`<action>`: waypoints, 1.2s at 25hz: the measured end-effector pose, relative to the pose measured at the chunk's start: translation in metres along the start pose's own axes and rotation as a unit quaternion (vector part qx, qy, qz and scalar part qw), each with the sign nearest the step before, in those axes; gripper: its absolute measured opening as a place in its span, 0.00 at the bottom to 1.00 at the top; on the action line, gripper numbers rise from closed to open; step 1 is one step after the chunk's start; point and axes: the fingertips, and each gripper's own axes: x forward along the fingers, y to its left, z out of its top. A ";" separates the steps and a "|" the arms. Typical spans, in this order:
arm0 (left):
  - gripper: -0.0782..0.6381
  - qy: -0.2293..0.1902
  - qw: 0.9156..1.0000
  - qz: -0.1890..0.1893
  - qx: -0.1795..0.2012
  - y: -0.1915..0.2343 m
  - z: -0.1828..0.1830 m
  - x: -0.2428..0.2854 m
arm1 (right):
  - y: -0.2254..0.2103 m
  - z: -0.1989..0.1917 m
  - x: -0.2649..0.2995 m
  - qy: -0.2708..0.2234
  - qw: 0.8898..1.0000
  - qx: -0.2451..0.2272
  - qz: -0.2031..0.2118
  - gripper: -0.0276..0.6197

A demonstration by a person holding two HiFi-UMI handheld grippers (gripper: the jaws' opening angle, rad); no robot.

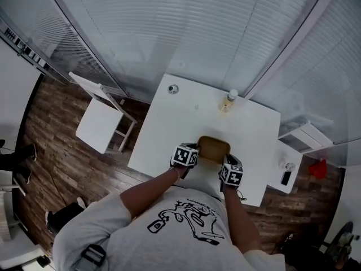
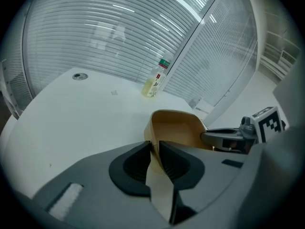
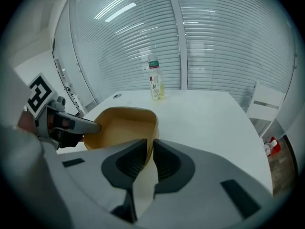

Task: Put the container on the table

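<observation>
A tan, open-topped container (image 1: 214, 149) hangs over the near part of the white table (image 1: 169, 134), held between both grippers. My left gripper (image 1: 194, 154) is shut on its left wall, and the thin wall (image 2: 155, 149) runs between the pads. On the opposite side my right gripper (image 1: 224, 164) is shut on the right wall (image 3: 151, 147). The container (image 2: 178, 128) looks empty inside. In the right gripper view the container (image 3: 124, 125) shows the left gripper's jaws clamped on its far rim. Whether the base touches the table I cannot tell.
A small bottle of yellowish liquid (image 1: 228, 101) stands near the table's far edge, also seen as the bottle (image 3: 155, 82). A round grommet (image 1: 173, 88) sits at the far left corner. A white chair (image 1: 104, 120) stands left of the table, and a side shelf (image 1: 287, 168) right.
</observation>
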 end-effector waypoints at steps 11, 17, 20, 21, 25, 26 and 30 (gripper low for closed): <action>0.18 0.037 0.999 0.012 -0.002 0.013 -0.024 0.023 | -0.004 -0.022 0.022 0.040 0.999 0.004 -0.005 0.10; 0.19 0.030 1.000 0.006 0.004 0.009 -0.018 0.026 | -0.008 -0.021 0.021 0.025 1.000 0.014 0.001 0.10; 0.29 0.011 1.000 0.010 0.010 0.008 -0.009 0.019 | -0.013 -0.012 0.015 0.002 1.000 0.018 -0.003 0.14; 0.30 0.004 1.000 0.012 0.010 0.008 -0.006 0.015 | -0.014 -0.008 0.010 -0.006 1.000 0.020 -0.004 0.14; 0.30 -0.032 0.999 0.025 0.019 0.009 0.010 -0.006 | -0.016 0.013 -0.011 -0.044 0.999 0.009 -0.006 0.14; 0.30 -0.042 0.999 0.026 0.021 0.008 0.015 -0.012 | -0.016 0.019 -0.017 -0.054 0.999 0.005 -0.004 0.14; 0.26 -0.086 0.996 0.020 0.028 -0.003 0.038 -0.037 | -0.008 0.046 -0.043 -0.094 0.995 -0.007 0.013 0.14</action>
